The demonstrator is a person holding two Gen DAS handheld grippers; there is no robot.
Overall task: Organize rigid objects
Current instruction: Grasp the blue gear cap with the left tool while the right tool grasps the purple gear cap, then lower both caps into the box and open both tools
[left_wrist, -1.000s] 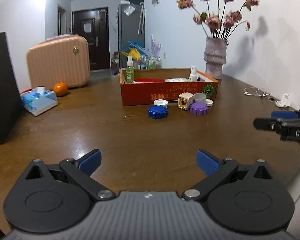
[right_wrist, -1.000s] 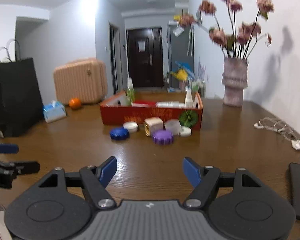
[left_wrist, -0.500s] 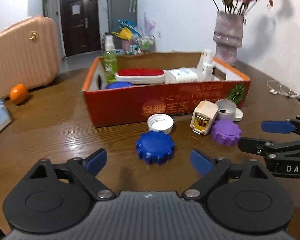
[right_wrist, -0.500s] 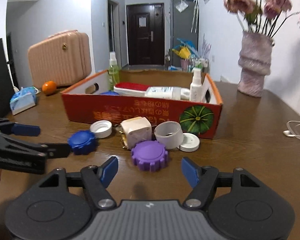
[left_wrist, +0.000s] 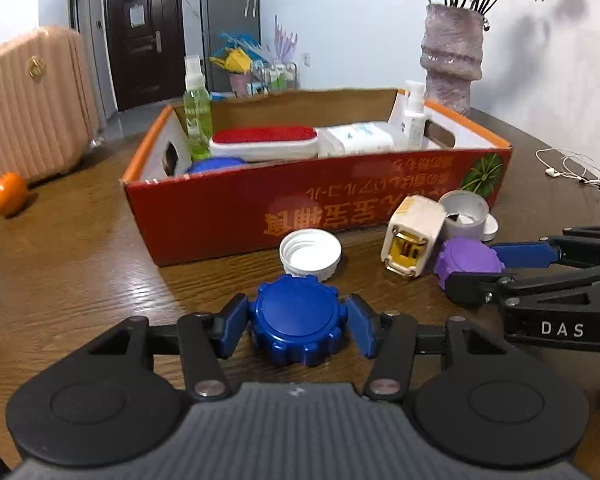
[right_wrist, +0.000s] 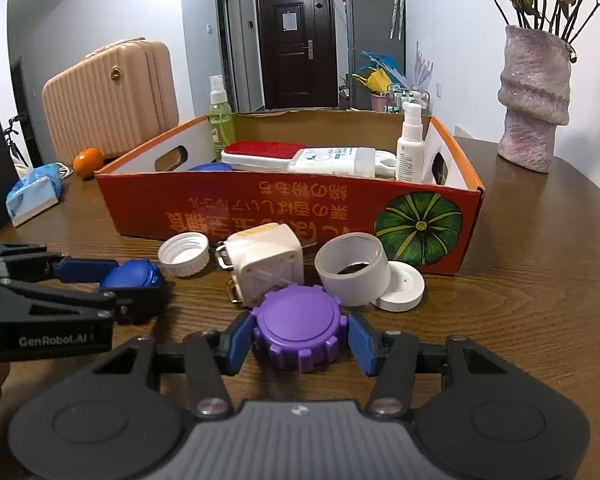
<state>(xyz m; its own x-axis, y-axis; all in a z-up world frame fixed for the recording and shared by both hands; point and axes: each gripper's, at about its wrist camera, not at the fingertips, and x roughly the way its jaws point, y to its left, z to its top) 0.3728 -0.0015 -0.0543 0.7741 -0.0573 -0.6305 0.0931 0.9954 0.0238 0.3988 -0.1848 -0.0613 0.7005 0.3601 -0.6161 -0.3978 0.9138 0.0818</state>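
On the wooden table, in front of the red cardboard box (left_wrist: pixel 220 212), a blue ridged cap (left_wrist: pixel 296 314) sits between the blue pads of my left gripper (left_wrist: pixel 296 322). Its jaws are closing and the pads touch the cap's sides. A purple ridged cap (right_wrist: pixel 298 326) likewise sits between the pads of my right gripper (right_wrist: pixel 300 338), whose jaws are closing onto it. Both caps rest on the table. Each gripper also shows in the other's view: the right gripper (left_wrist: pixel 474 268) around the purple cap (left_wrist: pixel 468 258), the left gripper (right_wrist: pixel 130 286) around the blue cap (right_wrist: pixel 134 274).
A white screw cap (left_wrist: pixel 310 254), a white plug adapter (left_wrist: pixel 410 236), a grey ring (right_wrist: pixel 352 266) and a white lid (right_wrist: pixel 402 286) lie before the box. The box holds bottles and a red brush. A vase (right_wrist: pixel 534 96) stands at right, an orange (left_wrist: pixel 8 194) at left.
Both grippers moved forward to the caps in front of the box and lowered. Their jaws narrowed from wide apart to the sides of the blue and the purple cap.
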